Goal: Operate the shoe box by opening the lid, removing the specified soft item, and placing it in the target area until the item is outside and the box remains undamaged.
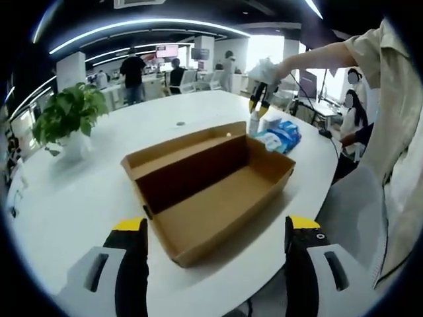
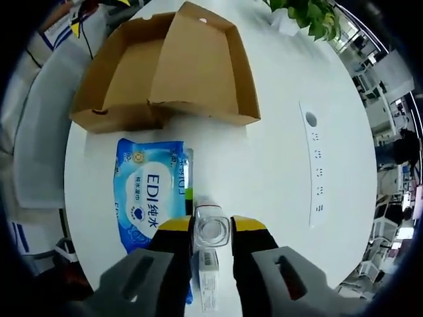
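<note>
We take the shoe box (image 1: 210, 188) as our landmark: it stands open on the white table (image 1: 79, 198), lid folded back flat on its far side, and its inside looks bare from the left gripper view. The soft item, a blue wet-wipe pack (image 2: 149, 191), is already out of the box and lies flat on the table just beside one short end wall, its long axis running away from that wall toward our right gripper (image 2: 213, 231). That gripper hovers past the pack's far end from the box, its jaws closed on a small clear bottle (image 2: 211, 230) whose top faces the camera; the bottle stands just beside the pack's edge, with a small white carton (image 2: 209, 274) below it between the jaws. In the left gripper view we see the same gripper beyond the box, by the pack (image 1: 281, 134). Our left gripper (image 1: 215, 231) sits on the opposite, near side of the box, jaws wide apart and holding nothing, well apart from the pack. So the right gripper is plainly the nearer one to everything outside the box. We judge the removal largely done, and the box looks undamaged. A potted plant (image 1: 66, 119) stands on the table, off to one side of the box.
</note>
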`<state>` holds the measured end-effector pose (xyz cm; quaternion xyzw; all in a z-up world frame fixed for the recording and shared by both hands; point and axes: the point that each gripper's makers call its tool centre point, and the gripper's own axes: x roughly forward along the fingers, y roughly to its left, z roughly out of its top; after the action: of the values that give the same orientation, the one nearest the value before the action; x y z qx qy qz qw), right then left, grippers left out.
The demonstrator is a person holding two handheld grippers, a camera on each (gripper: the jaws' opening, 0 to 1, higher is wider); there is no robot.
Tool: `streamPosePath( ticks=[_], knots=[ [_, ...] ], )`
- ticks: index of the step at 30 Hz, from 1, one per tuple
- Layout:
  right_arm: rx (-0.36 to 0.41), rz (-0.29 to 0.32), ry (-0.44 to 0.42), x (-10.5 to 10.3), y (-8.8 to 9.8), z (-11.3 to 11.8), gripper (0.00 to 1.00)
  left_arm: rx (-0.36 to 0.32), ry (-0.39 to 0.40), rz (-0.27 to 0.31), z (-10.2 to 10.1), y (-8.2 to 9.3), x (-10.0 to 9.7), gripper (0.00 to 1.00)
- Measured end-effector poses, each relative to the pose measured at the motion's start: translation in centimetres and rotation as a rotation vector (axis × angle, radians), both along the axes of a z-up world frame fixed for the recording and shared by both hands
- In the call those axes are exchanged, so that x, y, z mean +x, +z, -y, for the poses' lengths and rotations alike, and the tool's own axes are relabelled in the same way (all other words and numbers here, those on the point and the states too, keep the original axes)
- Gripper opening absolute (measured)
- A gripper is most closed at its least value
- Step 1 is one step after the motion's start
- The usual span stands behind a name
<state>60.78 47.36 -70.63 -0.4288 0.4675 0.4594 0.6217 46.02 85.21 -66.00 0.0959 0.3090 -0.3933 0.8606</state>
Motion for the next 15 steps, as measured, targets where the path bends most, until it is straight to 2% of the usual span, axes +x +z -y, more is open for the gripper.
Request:
streamPosePath(
  ticks=[5,11,15],
  knots=[
    [-0.003,0.007,0.002,0.0,0.1,0.2,0.23,0.013,0.015,-0.012,-0.3,-0.5,0.1,0.83],
    [0.007,0.033,0.014,0.0,0.8,-0.3,0.28,0.015,0.067,-0.006,-0.9,-0.5,0.9,0.73],
    [0.025,0.063,0.014,0.2,1.6,-0.9,0.3,0.016,0.075,0.011,-1.1,-0.3,1.2,0.69]
  ],
)
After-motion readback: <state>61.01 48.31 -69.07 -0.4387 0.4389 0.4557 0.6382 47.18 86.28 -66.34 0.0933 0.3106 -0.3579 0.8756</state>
